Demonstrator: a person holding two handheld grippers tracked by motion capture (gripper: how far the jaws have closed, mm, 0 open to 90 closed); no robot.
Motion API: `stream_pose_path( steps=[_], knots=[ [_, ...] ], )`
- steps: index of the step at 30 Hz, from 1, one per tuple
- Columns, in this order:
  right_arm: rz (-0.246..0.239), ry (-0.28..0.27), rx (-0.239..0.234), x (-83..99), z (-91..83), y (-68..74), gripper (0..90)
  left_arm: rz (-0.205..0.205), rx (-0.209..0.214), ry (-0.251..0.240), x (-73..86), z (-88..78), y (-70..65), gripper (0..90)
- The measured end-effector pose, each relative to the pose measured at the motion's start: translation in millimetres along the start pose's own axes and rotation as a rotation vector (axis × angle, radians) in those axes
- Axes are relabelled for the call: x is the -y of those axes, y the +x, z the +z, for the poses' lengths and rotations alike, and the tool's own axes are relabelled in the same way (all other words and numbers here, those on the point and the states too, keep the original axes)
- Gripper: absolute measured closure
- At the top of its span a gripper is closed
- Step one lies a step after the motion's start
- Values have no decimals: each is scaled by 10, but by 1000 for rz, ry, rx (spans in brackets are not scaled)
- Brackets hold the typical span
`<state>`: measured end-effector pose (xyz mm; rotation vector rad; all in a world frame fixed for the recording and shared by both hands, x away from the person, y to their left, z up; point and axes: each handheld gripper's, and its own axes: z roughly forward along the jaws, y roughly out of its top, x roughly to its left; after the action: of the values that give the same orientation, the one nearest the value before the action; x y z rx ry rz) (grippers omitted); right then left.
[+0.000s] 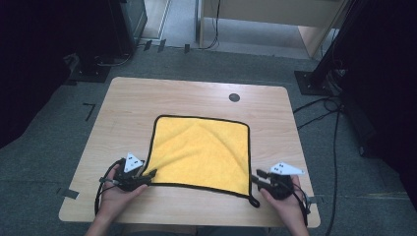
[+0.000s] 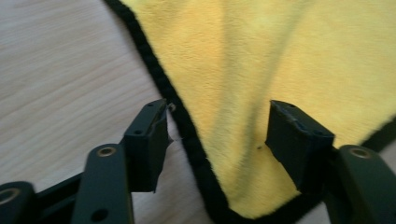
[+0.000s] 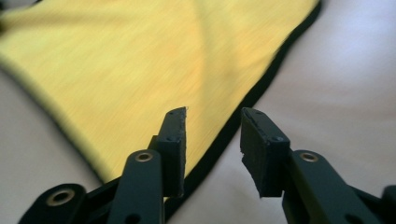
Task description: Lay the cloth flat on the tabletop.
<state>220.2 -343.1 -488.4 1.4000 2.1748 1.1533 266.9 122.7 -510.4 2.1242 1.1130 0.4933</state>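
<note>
Grey carpet, black stands and loose cables surround a pale wooden table [image 1: 133,105], on which a yellow cloth [image 1: 201,150] with black edging lies spread nearly flat, a few shallow ridges running across it. Judged from how things lie, the spreading is largely done: all four edges are out, and both near corners rest on the wood. What appears left is to smooth the remaining ridges, or to start whatever step comes next.

Left gripper [image 1: 147,174]: the jaws stand apart and grip nothing. In the left gripper view the cloth's near corner [image 2: 243,205] lies between the two pads [image 2: 149,140] without either pad pressing on it; one pad sits over bare wood just outside the black hem, the other over the yellow pile. A raised fold runs away from the jaws across the cloth.

Right gripper [image 1: 259,176]: the jaws stand moderately apart, likewise empty. In the right gripper view the black hem [image 3: 243,112] passes under the gap between the pads [image 3: 175,140], with yellow fabric beyond the one pad and bare table beyond the other; no fabric is pinched. In the high view a small black loop [image 1: 254,201] at the cloth's corner lies just beside this gripper, toward the person.

Both hands rest low at the table's near edge, one at each near corner of the cloth.
</note>
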Motion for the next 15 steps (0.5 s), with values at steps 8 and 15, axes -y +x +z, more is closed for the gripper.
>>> stream_pose_path(
  steps=[8, 15],
  knots=[
    [106, -55, 216, -666, 755, -395, 440, -38, -10, 23, 29, 28, 71, 265],
    [128, 20, 315, -918, 1268, -631, 404, -48, -18, 14, 56, 29, 95, 202]
  ],
)
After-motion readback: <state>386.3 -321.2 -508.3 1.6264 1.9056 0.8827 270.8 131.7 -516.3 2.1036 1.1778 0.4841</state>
